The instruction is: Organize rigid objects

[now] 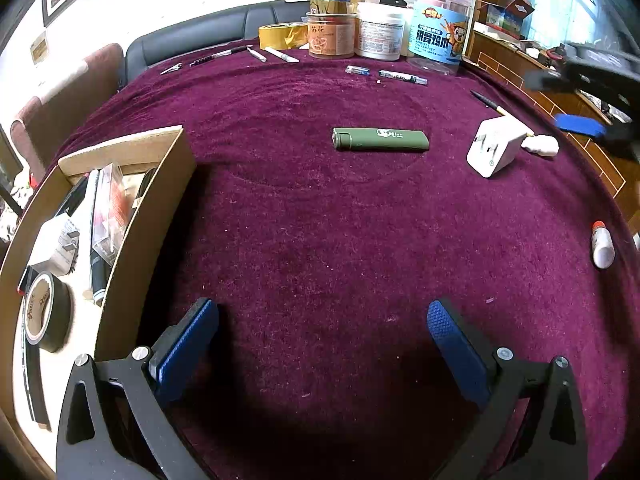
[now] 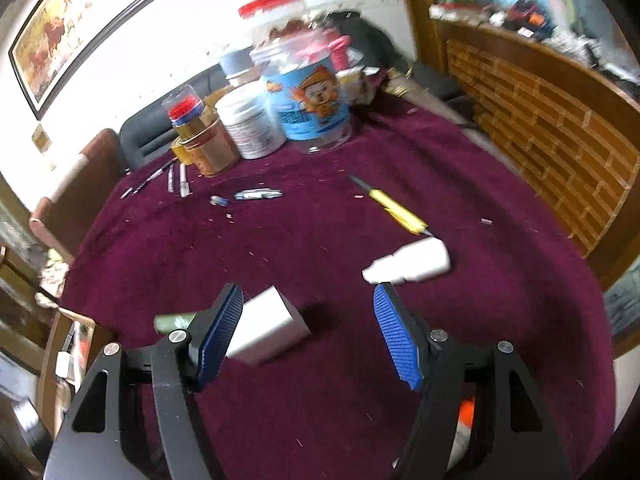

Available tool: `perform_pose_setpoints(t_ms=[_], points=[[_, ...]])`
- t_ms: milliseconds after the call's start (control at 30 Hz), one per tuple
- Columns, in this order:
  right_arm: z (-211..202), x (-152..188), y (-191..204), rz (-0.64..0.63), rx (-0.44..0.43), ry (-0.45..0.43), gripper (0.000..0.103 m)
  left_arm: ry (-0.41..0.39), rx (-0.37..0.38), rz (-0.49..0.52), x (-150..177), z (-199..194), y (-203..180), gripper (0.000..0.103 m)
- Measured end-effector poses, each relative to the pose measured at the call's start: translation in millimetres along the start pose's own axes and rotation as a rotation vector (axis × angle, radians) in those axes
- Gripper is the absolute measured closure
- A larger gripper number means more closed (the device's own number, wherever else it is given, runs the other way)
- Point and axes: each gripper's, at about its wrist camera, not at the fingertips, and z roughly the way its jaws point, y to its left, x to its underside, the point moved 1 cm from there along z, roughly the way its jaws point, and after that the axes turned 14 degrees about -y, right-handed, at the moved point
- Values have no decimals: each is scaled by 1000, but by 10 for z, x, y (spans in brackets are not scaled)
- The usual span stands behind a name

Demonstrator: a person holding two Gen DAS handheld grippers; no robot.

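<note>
A dark green, flat plastic lighter [image 1: 380,139] is seen lying on its side near the middle of the purple cloth. To its right, a white cube-shaped plug adapter [image 1: 496,146] is tipped so that its metal prongs are turned toward the lighter. Just beside the adapter a small white plastic bottle [image 1: 540,145] is laid flat, touched by a slim yellow-and-black pen [image 2: 394,210].

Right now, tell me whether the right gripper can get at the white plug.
Probably yes. The right gripper is open, and the white plug lies on the cloth just past its left pad, nothing covering it. The jaws are off to one side and need centring.
</note>
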Motion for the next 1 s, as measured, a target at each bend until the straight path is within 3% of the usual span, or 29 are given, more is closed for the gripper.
perform_pose_setpoints(t_ms=[333, 533, 767, 867, 1000], points=[[767, -123, 100, 70, -99, 166, 36, -5, -5, -8, -12, 3, 1, 1], [834, 101, 239, 78, -321, 321, 33, -5, -4, -8, -7, 4, 4, 1], [291, 611, 517, 29, -665, 486, 33, -6, -4, -8, -4, 3, 7, 1], [-22, 650, 448, 6, -658, 413, 33, -6, -3, -10, -1, 5, 12, 1], [-428, 550, 92, 11, -426, 172, 33, -6, -4, -9, -2, 2, 7, 1]])
